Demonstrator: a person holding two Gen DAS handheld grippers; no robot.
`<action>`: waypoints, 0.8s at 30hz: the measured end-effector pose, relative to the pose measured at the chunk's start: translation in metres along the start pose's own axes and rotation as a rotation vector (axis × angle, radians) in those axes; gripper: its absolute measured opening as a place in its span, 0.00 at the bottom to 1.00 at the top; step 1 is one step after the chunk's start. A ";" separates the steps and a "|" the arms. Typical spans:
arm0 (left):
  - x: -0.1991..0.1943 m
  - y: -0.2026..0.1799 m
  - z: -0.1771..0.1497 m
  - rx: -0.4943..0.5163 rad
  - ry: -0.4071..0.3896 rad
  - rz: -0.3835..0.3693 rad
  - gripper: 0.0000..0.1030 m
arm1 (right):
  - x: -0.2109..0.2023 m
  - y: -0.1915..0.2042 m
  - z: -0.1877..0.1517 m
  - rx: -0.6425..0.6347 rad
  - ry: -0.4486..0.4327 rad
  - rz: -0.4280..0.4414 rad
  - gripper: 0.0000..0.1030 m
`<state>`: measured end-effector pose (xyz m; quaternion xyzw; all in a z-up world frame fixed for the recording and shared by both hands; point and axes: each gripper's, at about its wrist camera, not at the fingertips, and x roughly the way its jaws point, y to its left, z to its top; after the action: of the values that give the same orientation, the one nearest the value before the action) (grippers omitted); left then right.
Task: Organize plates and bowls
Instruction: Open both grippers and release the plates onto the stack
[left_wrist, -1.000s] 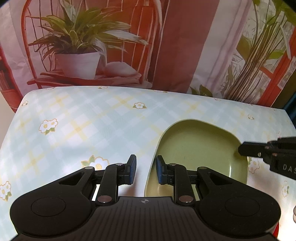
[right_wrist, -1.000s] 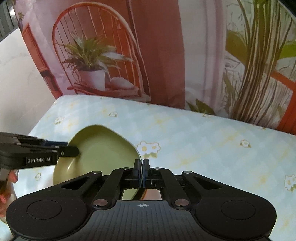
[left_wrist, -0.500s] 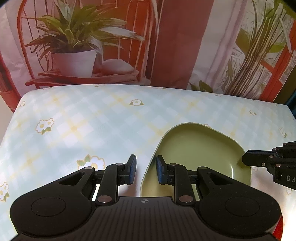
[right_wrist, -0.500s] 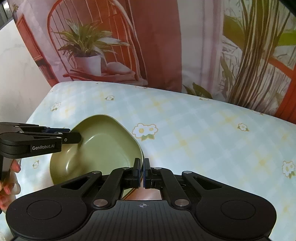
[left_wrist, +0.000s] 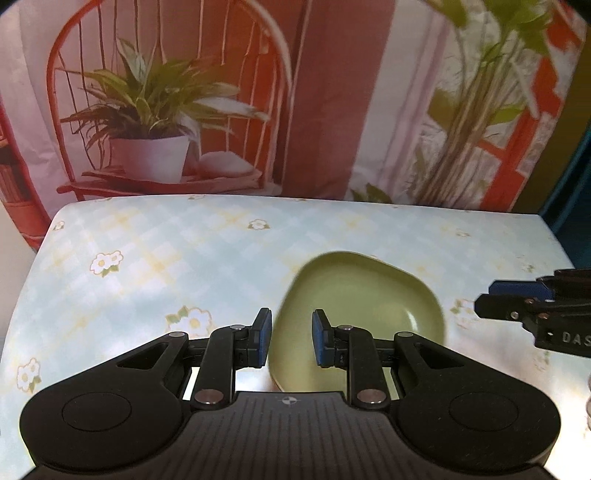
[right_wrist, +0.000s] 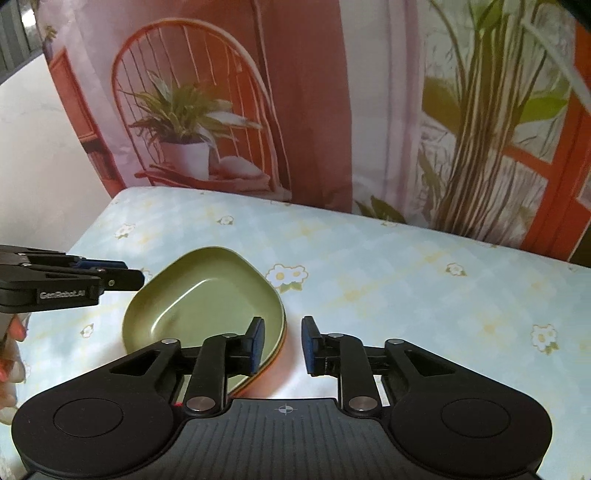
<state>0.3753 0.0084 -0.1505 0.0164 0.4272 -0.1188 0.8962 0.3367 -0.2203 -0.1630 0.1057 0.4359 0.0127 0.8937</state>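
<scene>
A green plate (right_wrist: 207, 295) sits on the tabletop (right_wrist: 406, 280), which is covered in a pale checked cloth printed with daisies. Along its near right rim, thin edges of another colour, orange at the bottom, show beneath it. That suggests it is the top of a small nested stack, which is probably why it lies where it does: dishes of like shape gathered in one pile.

The right gripper (right_wrist: 282, 345) hovers at the stack's near right edge. Its jaws are opening, and nothing lies between the blue pads (right_wrist: 257, 343); the left pad overlaps the plate's rim in view, but no pressing contact is evident. This reads as the plate having been set down and let go.

The left gripper (left_wrist: 290, 341) hangs over the plate's near left side, jaws a little apart and empty, with the green surface showing through the gap. In the right wrist view it stands off to the left of the plate, not touching it, likely ready to steady the stack or fetch another dish.

A person's fingers (right_wrist: 9, 343) show at the far left of that view. Behind the tabletop, beyond the plate, hangs a backdrop (right_wrist: 295, 92) printed with a potted plant on a red chair.
</scene>
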 end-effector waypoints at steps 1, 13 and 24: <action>-0.006 -0.003 -0.004 0.001 -0.005 -0.007 0.24 | -0.006 0.000 -0.003 0.000 -0.012 -0.004 0.26; -0.052 -0.042 -0.052 0.102 -0.054 -0.008 0.38 | -0.052 -0.003 -0.051 0.030 -0.096 -0.043 0.61; -0.065 -0.073 -0.076 0.134 -0.088 -0.030 0.74 | -0.065 0.003 -0.081 0.048 -0.133 -0.089 0.94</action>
<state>0.2620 -0.0396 -0.1433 0.0647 0.3785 -0.1611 0.9092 0.2330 -0.2109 -0.1602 0.1084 0.3800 -0.0447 0.9175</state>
